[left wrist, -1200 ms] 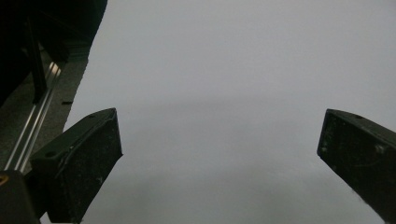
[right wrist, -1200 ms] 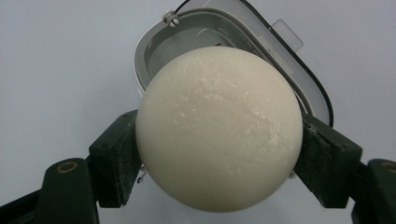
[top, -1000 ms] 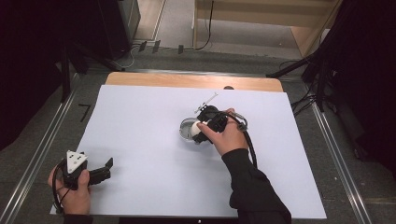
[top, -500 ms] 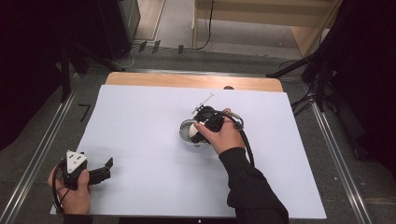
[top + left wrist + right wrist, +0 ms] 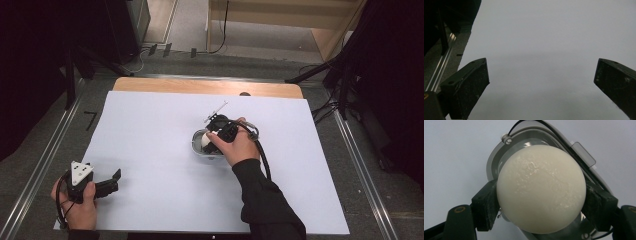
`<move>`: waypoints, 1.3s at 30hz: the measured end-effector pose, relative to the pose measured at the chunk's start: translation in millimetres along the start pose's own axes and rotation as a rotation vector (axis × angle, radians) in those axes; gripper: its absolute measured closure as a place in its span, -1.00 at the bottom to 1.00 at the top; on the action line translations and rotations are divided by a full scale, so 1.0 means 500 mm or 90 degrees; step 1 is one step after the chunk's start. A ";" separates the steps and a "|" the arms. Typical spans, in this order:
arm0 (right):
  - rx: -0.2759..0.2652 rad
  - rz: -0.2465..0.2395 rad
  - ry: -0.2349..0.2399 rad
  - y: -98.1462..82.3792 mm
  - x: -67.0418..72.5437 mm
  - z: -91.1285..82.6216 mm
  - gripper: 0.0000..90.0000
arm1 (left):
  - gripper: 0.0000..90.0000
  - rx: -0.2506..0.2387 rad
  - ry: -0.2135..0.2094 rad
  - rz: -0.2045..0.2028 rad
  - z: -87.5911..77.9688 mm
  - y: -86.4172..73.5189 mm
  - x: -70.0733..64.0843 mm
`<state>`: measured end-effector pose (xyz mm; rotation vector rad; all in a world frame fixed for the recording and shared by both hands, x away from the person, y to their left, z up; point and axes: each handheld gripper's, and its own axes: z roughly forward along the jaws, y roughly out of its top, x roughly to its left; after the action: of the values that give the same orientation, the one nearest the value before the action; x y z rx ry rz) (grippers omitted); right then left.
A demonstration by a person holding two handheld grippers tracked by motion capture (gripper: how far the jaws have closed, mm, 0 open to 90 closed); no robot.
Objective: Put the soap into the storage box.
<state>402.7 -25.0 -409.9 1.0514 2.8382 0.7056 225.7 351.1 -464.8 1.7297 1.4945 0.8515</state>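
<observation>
Since the earlier frame the right gripper (image 5: 212, 140) has shifted slightly toward the near edge; the left gripper (image 5: 111, 183) has stayed put. A white sheet (image 5: 150, 130) covers the wooden table (image 5: 200, 86); grey floor and dark stands surround it. The right hand (image 5: 239, 147) points down, jaws clamped on a white ball (image 5: 541, 188) above a metal bowl (image 5: 496, 157). The left gripper rests near the sheet's corner, jaws wide apart and holding nothing.

The right gripper (image 5: 212, 141), clamped on the cream-white round ball (image 5: 206, 141), has shifted a little toward the near edge and left side of the white table surface (image 5: 150, 130), over the shallow round metal dish (image 5: 197, 145)
</observation>
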 end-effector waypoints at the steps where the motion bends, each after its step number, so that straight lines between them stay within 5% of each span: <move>1: -0.003 0.001 0.000 -0.001 0.000 0.003 -0.46 | -1.00 0.000 0.000 0.000 0.000 0.000 0.000; 15: -0.016 0.016 0.005 -0.014 -0.005 0.004 -0.50 | -1.00 0.001 0.000 -0.001 0.000 0.000 0.000; 39: -0.075 0.019 -0.024 -0.058 -0.003 -0.046 -0.69 | -1.00 0.002 0.003 0.000 0.000 0.000 -0.001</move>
<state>382.1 -54.5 -401.7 1.0783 2.7172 0.8351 225.8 350.8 -464.8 1.7309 1.4988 0.8541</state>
